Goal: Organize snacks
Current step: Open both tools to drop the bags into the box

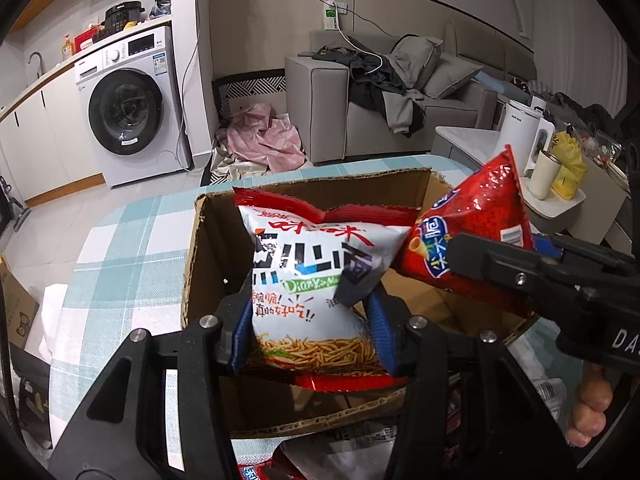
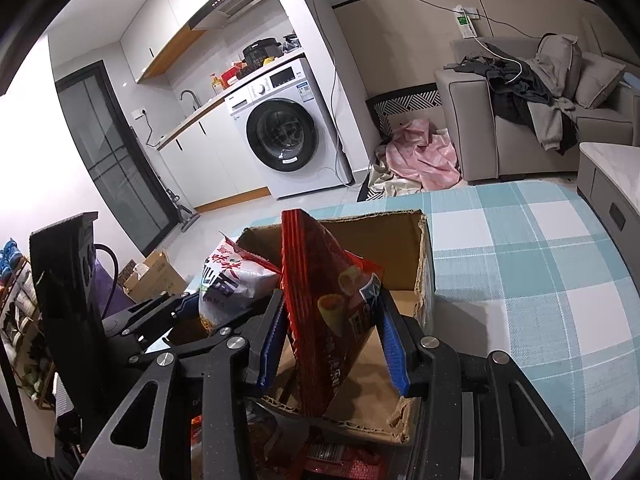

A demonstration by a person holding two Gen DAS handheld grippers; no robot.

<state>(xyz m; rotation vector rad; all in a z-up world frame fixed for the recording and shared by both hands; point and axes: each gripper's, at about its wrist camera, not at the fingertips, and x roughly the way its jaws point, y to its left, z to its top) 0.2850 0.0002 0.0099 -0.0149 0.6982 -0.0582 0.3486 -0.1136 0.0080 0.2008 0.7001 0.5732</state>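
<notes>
Our left gripper (image 1: 312, 328) jaws clamp the white noodle bag (image 1: 316, 280), long axis upright; our right gripper (image 2: 332, 344) jaws clamp the red snack bag (image 2: 320, 320), corner pointing up, over the cardboard box (image 2: 424, 264).

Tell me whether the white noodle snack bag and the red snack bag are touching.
Touching. The left wrist view shows the red snack bag pressed against the upper right edge of the white noodle snack bag, no gap between them above the cardboard box.
</notes>
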